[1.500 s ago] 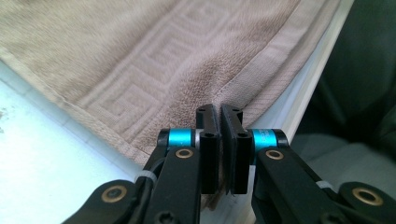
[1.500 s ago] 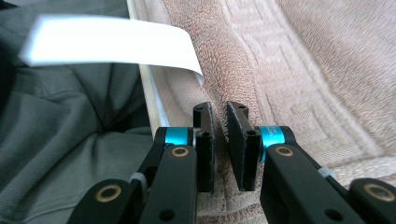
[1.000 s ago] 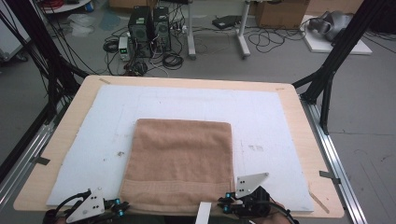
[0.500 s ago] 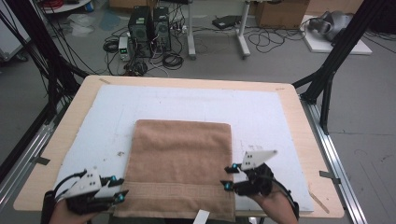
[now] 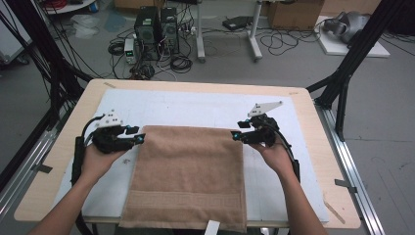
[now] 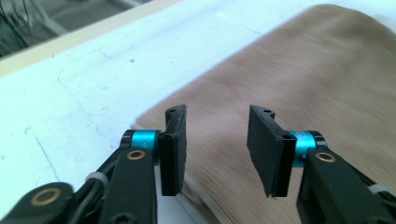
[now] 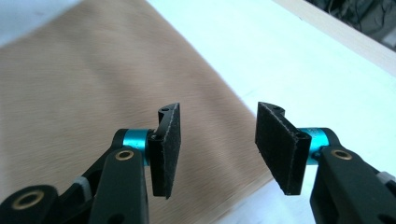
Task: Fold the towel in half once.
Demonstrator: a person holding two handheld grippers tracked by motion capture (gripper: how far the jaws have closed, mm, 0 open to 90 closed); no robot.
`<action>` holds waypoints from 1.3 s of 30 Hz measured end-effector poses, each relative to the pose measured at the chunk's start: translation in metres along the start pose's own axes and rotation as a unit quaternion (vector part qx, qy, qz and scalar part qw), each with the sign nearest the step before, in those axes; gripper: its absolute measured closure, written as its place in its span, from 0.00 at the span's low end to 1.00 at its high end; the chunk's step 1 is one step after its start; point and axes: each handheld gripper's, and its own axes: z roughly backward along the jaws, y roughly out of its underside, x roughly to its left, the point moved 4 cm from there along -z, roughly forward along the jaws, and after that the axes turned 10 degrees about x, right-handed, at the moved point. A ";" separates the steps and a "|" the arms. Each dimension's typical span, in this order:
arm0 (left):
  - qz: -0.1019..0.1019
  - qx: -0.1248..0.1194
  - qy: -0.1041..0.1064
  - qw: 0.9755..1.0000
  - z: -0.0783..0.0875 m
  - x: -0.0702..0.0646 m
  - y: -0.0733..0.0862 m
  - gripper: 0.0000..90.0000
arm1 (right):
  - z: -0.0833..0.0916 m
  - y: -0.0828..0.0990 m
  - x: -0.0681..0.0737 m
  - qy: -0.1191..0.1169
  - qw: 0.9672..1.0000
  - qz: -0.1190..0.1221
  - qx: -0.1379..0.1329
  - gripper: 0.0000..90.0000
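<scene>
Both forearms reach in from the near edge; the left gripper (image 5: 138, 139) and the right gripper (image 5: 236, 135) point inward, jaws parted and empty.

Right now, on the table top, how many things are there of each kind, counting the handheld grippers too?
Folded brown terry towel: 1
White flat mat under it: 1
Black two-jaw handheld grippers, left gripper and right gripper: 2
Total: 4
</scene>
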 end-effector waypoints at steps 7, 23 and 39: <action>0.028 0.039 -0.021 0.999 -0.044 0.029 0.009 0.63 | -0.040 0.008 -0.023 0.008 0.999 -0.026 0.033 0.52; 0.024 0.020 -0.035 0.999 -0.049 0.018 0.001 0.94 | -0.059 0.012 -0.021 -0.028 0.996 -0.018 0.082 0.95; 0.061 -0.006 -0.069 0.996 -0.029 0.022 -0.002 0.59 | -0.014 -0.014 -0.023 0.045 0.998 -0.035 0.001 0.52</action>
